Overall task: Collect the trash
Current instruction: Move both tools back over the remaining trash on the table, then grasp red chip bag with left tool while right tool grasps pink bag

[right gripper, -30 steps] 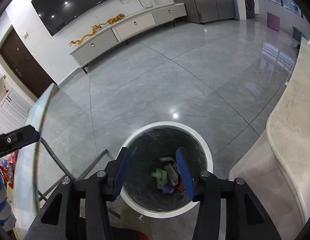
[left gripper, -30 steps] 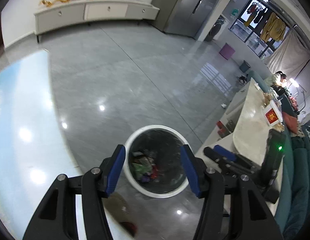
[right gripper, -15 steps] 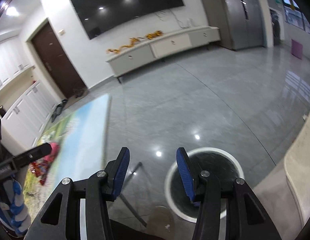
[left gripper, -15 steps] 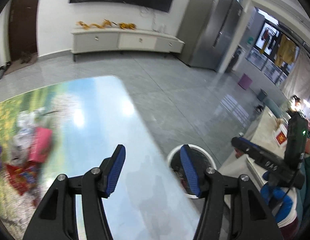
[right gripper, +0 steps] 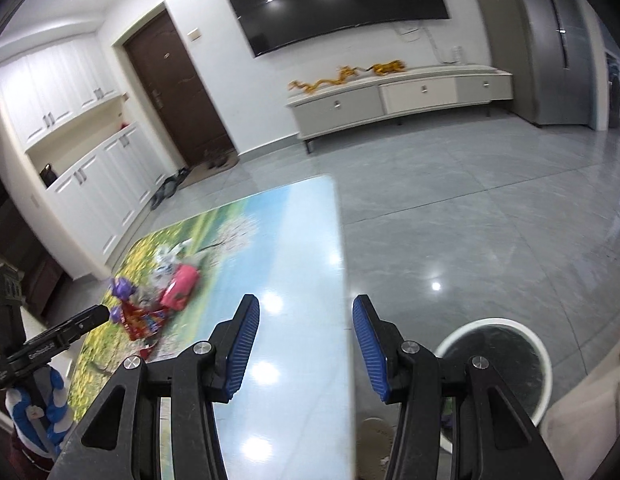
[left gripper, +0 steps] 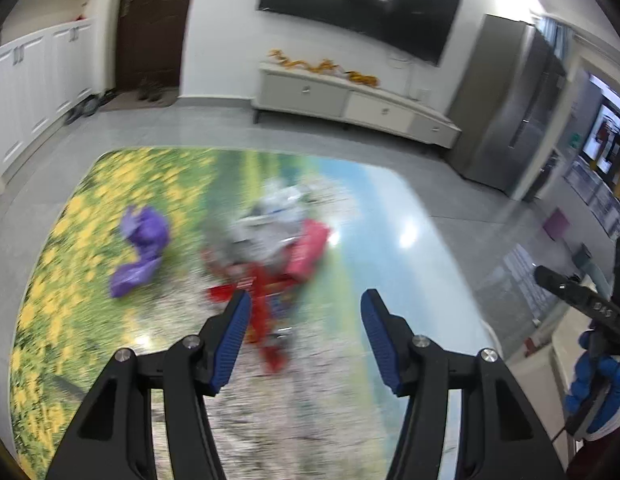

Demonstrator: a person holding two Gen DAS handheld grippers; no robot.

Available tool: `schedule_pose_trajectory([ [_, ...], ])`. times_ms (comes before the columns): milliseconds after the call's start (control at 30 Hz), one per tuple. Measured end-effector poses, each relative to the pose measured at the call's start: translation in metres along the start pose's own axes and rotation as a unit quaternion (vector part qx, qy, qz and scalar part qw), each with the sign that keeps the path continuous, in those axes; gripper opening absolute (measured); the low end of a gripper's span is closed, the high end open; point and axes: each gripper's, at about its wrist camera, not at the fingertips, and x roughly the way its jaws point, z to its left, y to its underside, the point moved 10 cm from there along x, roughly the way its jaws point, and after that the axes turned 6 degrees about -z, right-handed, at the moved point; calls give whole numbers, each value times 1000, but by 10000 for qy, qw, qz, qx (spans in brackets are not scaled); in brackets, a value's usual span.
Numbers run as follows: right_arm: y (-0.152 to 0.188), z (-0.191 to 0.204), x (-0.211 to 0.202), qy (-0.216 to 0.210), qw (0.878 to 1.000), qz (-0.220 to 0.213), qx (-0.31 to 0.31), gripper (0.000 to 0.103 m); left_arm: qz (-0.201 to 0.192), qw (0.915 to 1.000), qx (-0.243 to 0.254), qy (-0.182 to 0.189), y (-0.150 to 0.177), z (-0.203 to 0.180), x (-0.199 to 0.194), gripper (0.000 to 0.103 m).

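both grippers empty, fingers spread – left gripper (left gripper: 304, 322) facing the trash pile (left gripper: 270, 256) just ahead on the tabletop (left gripper: 409, 264) – next, seemingly, pinch a wrapper.

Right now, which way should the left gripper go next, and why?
Probably forward and down onto the red wrapper. The left gripper is open and empty just above it, and trash still lies on the table. The bin waits on the floor.
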Motion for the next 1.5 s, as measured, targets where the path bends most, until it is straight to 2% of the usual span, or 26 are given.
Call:
schedule_pose_trajectory([
  [133, 6, 34, 29, -266, 9992, 244, -174, 46, 163, 9997, -104, -134, 12, 27, 11, 55],
  [367, 20, 93, 86, -751, 9929, 770, -511, 48, 352, 9993, -32, -145, 17, 32, 40, 55],
  [533, 23, 120, 122, -989, 9881, 1042, -555, 48, 415, 9991, 34, -71, 17, 33, 54, 55],
  [633, 23, 128, 141, -1104, 9856, 1198, -459, 51, 429, 9991, 53, 2, 18, 35, 59, 54],
  [700, 24, 133, 153, -1142, 9842, 1293, -412, 51, 462, 9989, 60, 60, 20, 36, 62, 46],
  [1000, 33, 151, 191, -1160, 9802, 1570, -331, 51, 526, 9981, -67, 301, 28, 41, 65, 27],
  [1133, 36, 147, 199, -1113, 9801, 1630, -214, 50, 524, 9978, -167, 365, 32, 44, 61, 25],
  [1167, 36, 145, 202, -1071, 9804, 1642, -198, 46, 518, 9978, -170, 368, 33, 43, 59, 24],
  [1267, 37, 141, 206, -1044, 9803, 1670, -133, 44, 485, 9979, -189, 376, 34, 43, 52, 23],
  [1433, 37, 146, 209, -939, 9807, 1680, -345, 43, 422, 9981, -255, 359, 38, 43, 39, 21],
  [1500, 38, 148, 209, -919, 9804, 1688, -440, 36, 403, 9982, -294, 340, 40, 45, 33, 21],
])
